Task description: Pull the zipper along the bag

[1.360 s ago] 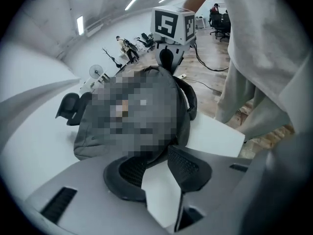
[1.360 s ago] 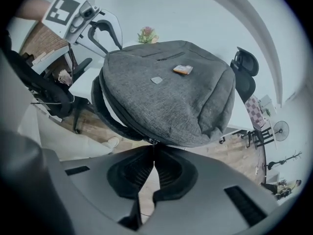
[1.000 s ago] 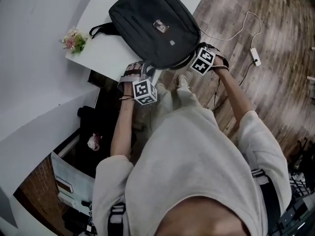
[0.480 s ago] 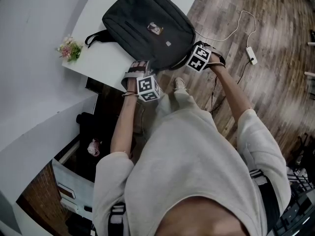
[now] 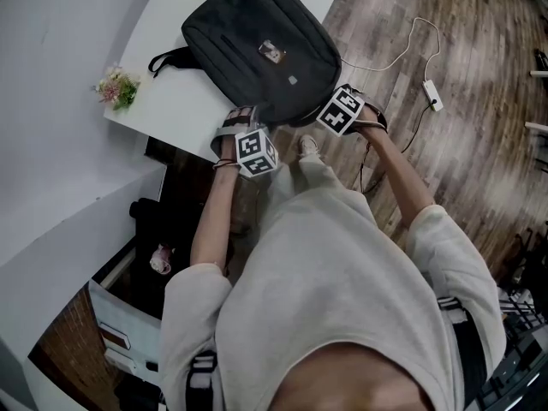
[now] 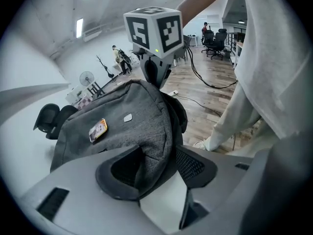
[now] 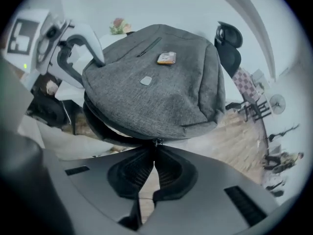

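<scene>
The left gripper (image 6: 157,155) has its jaws apart, lately widened then eased in slightly, with a corner of the bag (image 6: 122,126) between them above the table (image 6: 164,202); the right gripper (image 7: 155,155) has its jaws together, pinching the zipper (image 7: 156,142) pull at their tips, the bag's edge just beyond.

Black bag (image 5: 261,50): lay flat on white table (image 5: 175,101). Flower sprig (image 5: 117,86): on table, left of bag, apart from it. White cable with adapter (image 5: 431,95): on wooden floor (image 5: 479,144), right of bag. Person's pale top (image 5: 342,289): below bag.
</scene>
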Demonstrator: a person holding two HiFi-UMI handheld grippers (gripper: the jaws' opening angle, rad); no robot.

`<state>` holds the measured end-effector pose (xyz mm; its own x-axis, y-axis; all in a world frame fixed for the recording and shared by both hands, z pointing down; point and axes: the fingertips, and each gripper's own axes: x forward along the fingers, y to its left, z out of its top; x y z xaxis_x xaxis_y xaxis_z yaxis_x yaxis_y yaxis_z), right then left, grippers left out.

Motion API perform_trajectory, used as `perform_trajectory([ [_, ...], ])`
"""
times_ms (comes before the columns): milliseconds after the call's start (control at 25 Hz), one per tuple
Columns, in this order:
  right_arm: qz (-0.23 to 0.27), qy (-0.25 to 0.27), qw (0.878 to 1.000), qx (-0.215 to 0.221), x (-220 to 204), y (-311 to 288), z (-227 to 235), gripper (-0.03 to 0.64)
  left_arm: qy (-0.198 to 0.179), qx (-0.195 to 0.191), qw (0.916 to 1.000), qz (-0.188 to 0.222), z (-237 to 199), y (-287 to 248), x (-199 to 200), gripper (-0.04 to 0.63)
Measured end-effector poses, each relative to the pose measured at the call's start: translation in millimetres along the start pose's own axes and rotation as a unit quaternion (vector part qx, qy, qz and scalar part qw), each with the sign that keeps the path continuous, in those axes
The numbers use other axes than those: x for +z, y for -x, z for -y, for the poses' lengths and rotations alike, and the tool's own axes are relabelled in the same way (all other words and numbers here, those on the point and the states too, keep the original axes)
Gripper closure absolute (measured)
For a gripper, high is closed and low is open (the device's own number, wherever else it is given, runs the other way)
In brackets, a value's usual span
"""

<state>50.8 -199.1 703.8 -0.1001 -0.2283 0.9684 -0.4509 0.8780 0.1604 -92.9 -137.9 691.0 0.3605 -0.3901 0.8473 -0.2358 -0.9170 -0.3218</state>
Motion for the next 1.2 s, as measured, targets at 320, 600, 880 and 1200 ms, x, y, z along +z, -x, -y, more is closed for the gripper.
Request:
perform_trajectory([
  [320,-0.008,-0.038,0.998,0.052,2,12,-2,0.597,0.007,-0.004,1.0000,-0.004,0,-3,1,0.353],
  [600,-0.025,-0.078,0.996,0.045,-7,9,-27,0.594,0.026,-0.013,0.9996,-0.005,3,-3,3,0.354],
  [880,-0.012,-0.158,0.982,0.105,16,9,-96,0.591,0.037,-0.017,0.9992,0.002,3,-4,5,0.354],
  [1200,0.037,-0.194,0.972,0.124,40,9,-101,0.589,0.041,-0.015,0.9990,0.006,3,-1,3,0.354],
])
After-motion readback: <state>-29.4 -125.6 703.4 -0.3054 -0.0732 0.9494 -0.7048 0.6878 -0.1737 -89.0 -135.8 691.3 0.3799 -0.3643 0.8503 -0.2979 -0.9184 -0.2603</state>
